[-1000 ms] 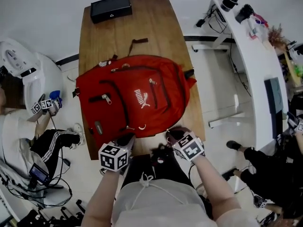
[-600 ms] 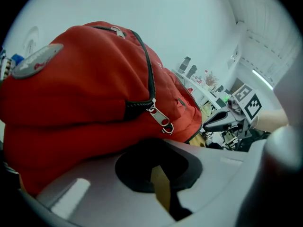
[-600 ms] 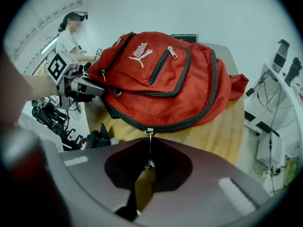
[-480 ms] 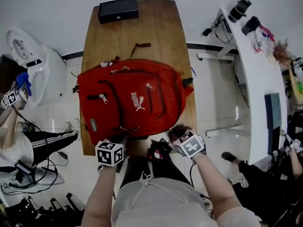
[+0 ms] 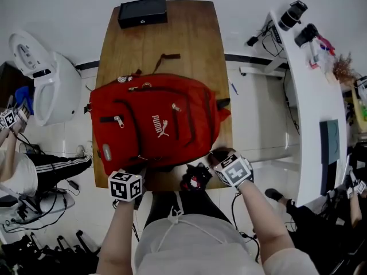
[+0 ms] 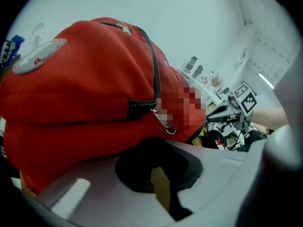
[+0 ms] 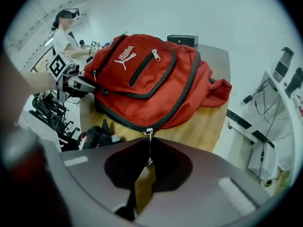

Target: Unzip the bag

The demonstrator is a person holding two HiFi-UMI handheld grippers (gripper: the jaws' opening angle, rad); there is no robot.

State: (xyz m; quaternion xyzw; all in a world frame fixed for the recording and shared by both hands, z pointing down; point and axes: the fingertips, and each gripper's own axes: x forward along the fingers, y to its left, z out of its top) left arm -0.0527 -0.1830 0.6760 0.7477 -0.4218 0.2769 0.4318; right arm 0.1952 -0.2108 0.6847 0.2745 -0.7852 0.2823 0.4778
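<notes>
A red backpack (image 5: pixel 155 125) lies flat on the wooden table (image 5: pixel 195 44), its logo face up. My right gripper (image 5: pixel 213 156) is at the bag's near right corner. In the right gripper view the jaws (image 7: pixel 149 162) are shut on the metal pull of the main zipper (image 7: pixel 149 132), which hangs from the black zipper track on the backpack (image 7: pixel 142 74). My left gripper (image 5: pixel 139 168) is at the bag's near left edge. In the left gripper view its jaws (image 6: pixel 154 150) are pressed into the red fabric of the backpack (image 6: pixel 85 93) and look closed on it.
A black box (image 5: pixel 143 11) sits at the table's far end. A black and red object (image 5: pixel 196 178) lies by the near edge between my grippers. A white machine (image 5: pixel 49 85) stands to the left, a white desk (image 5: pixel 309 85) with cameras to the right. A person (image 5: pixel 23 165) sits at left.
The backpack has slid a little to the left with my left gripper. My right gripper has shifted slightly to the right at the bag's corner.
</notes>
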